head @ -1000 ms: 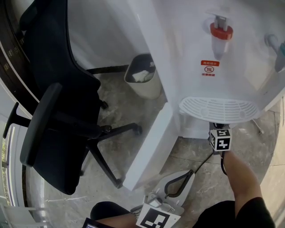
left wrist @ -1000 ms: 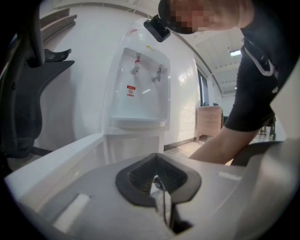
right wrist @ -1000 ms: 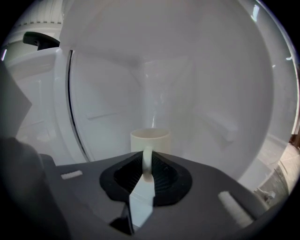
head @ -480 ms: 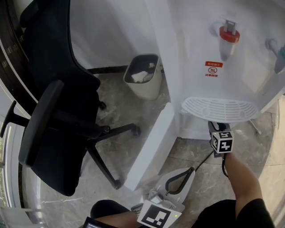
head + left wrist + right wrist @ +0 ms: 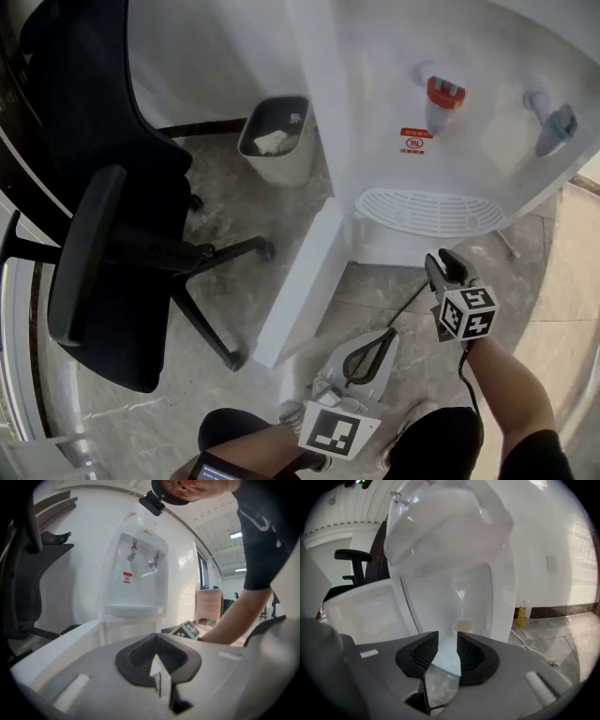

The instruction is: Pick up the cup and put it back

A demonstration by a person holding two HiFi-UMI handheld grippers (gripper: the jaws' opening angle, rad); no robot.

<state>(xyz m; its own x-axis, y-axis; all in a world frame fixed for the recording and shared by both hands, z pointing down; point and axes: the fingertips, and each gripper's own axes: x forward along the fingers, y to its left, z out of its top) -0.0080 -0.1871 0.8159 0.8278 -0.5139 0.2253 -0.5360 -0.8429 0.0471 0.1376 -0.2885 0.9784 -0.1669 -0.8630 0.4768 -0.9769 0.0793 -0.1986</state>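
Note:
A pale paper cup [image 5: 462, 627] stands upright on a white shelf inside the lower cabinet of the water dispenser [image 5: 450, 112]; only the right gripper view shows it. My right gripper [image 5: 447, 641] is open and its jaws have just been opening wide. Nothing is between them, and the cup stands beyond the tips. From the head view, the right gripper [image 5: 442, 265] hangs below the drip tray [image 5: 427, 208], clear of the cabinet. My left gripper [image 5: 384, 339] waits low near the person's legs, and its pads [image 5: 157, 660] meet with nothing in them.
The cabinet's white door [image 5: 300, 281] stands swung open to the left. A black office chair [image 5: 103, 216] fills the left side, with a waste bin [image 5: 277, 141] behind it. A yellow bottle [image 5: 522, 613] and a cable [image 5: 534, 648] are on the stone floor to the dispenser's right.
My right gripper has come up and back out from under the drip tray toward the person. The left gripper has stayed about where it was.

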